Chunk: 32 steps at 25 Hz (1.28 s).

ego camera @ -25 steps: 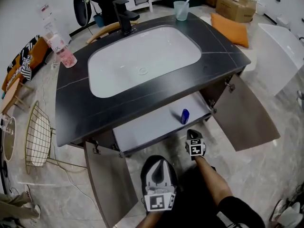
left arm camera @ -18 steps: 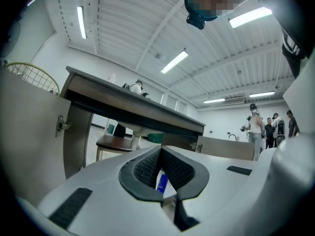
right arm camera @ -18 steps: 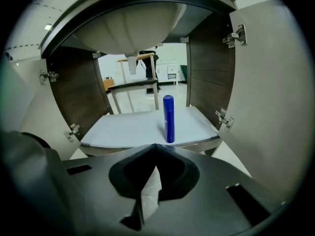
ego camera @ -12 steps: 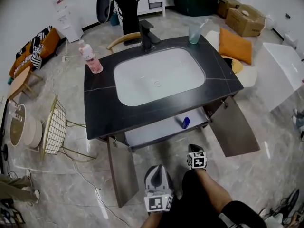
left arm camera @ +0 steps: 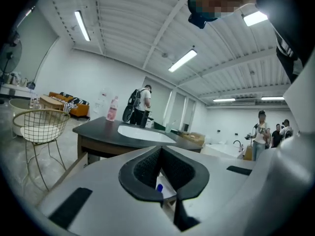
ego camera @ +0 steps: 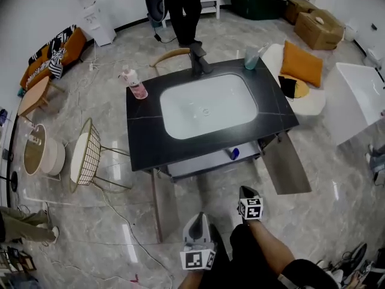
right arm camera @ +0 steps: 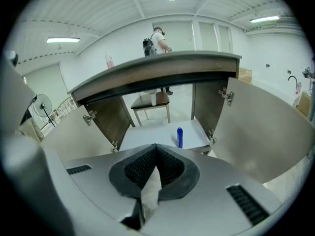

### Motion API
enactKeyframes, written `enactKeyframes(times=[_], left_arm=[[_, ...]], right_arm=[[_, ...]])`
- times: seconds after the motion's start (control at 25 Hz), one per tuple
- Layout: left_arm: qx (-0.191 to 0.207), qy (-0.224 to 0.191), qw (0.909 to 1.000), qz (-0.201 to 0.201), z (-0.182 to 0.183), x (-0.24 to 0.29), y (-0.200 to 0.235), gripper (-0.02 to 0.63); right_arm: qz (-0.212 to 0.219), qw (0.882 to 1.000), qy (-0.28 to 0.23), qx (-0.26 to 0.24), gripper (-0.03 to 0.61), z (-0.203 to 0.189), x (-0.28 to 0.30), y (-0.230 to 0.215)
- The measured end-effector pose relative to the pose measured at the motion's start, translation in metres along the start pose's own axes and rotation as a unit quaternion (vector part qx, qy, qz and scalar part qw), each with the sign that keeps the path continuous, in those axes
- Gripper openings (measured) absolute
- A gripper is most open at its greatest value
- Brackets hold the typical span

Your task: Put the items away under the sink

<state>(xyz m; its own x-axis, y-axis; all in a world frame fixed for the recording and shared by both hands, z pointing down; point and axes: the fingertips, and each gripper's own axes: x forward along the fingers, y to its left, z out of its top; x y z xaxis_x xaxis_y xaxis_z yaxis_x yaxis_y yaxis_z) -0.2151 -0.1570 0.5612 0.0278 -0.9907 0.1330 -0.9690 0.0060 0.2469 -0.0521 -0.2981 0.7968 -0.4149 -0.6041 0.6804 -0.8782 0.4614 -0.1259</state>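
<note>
Two tongs sit nearest, low by the person's body: left tongs (ego camera: 198, 218) and right tongs (ego camera: 246, 191) are both pressed together, nothing pinched. Beyond them the cabinet doors (ego camera: 287, 166) stand wide open, and a blue bottle (ego camera: 233, 154) stands upright on the shelf (ego camera: 192, 166) under the sink, toward its right end. Farther off, a pink bottle (ego camera: 136, 87) and a cup (ego camera: 251, 58) wait on the bench (ego camera: 147, 140). Likely trouble: sliding either in beside the upright blue bottle could topple it off the shelf
</note>
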Motion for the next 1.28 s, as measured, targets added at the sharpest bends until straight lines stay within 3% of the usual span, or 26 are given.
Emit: enactKeyframes(times=[0.32,0.64,0.84,1.28], left_arm=[[0.003,0.013,0.9999,-0.001,0.074,-0.057,-0.066,0.014],[0.001,-0.008,0.9998,0.016,0.143,-0.137,-0.152,0.014],[0.008,-0.023,0.9988,0.042,0.176,-0.187,-0.191,0.015],[0.034,-0.063,0.9966,0.042,0.236,-0.272,-0.246,0.015]], right_arm=[[0.007,1.0,0.012,0.0,0.011,0.019,-0.121,-0.001],[0.031,0.999,-0.007,-0.008,0.011,0.025,-0.266,-0.003],[0.061,0.997,-0.041,-0.033,0.011,0.043,-0.349,0.012],[0.114,0.983,-0.137,-0.043,0.011,0.085,-0.529,0.054]])
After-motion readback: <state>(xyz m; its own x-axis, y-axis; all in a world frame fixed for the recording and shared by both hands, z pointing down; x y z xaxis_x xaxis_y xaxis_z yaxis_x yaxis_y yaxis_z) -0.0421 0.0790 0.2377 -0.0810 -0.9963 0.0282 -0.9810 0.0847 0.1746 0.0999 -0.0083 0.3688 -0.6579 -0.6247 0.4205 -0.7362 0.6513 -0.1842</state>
